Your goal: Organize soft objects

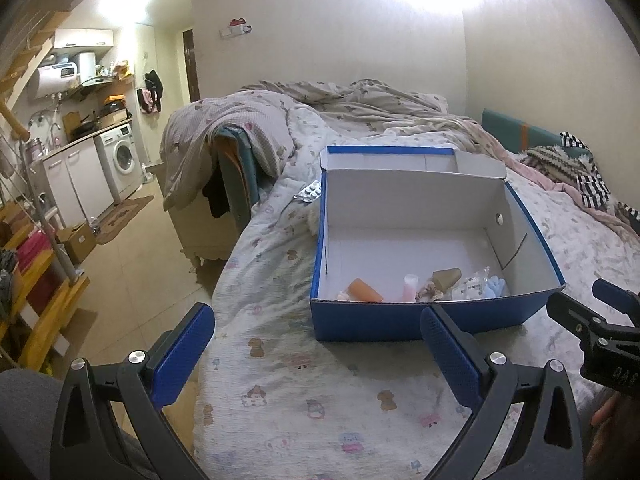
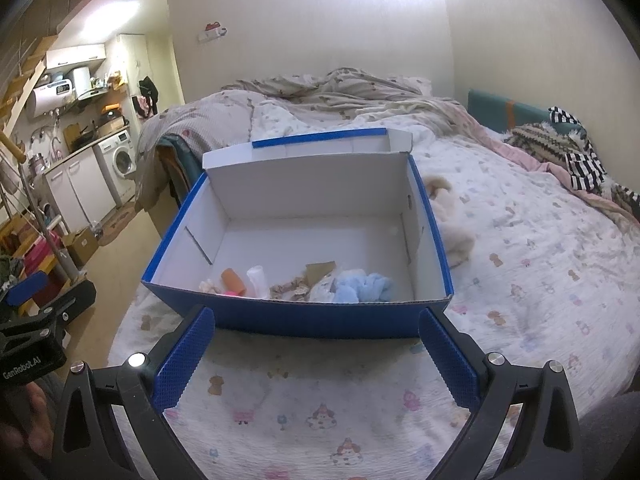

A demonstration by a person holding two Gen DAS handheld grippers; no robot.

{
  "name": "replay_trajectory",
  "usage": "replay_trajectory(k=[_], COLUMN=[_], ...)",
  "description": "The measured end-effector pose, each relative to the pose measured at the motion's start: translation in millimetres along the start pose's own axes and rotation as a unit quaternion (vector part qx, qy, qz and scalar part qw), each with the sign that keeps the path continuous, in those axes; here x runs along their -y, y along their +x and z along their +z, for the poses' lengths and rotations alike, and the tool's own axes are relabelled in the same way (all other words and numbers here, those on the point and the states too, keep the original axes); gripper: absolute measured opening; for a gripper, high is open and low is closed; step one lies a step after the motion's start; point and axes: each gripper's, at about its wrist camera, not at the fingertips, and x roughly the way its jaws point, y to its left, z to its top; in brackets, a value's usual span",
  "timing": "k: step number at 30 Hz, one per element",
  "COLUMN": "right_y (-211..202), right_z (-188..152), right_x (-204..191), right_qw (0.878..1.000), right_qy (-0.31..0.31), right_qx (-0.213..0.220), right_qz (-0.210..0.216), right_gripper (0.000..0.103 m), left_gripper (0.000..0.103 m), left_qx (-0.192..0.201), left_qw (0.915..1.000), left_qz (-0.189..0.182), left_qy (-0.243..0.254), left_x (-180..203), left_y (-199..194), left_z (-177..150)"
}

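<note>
Lying beyond both spread grippers (image 1: pixel 318 350) (image 2: pixel 316 346), the blue box (image 2: pixel 304 320) holds soft items.

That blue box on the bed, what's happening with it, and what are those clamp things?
A person is tidying soft items into the blue box on the bed, using a handheld gripper in each hand. Right now both the left gripper and the right gripper are open and empty, held just short of the box. Already inside lie an orange roll, a fluffy blue cloth and a few other small items. A cream plush toy lies outside, beside the box.
</note>
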Motion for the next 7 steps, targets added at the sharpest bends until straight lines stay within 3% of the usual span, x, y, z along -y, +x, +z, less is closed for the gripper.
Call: replay_trajectory(k=[7], right_y=[0.5], right_z=[0.1], right_x=[0.8], right_qw=[1.0], right_qy=[0.001], right_qx=[-0.001], right_qz=[0.0], right_gripper=[0.103], left_gripper=[0.103], left_qx=[-0.004], left_qw=[1.0], left_qz=[-0.004], left_qy=[0.001], left_x=[0.7], left_y=[1.8], left_z=[-1.2])
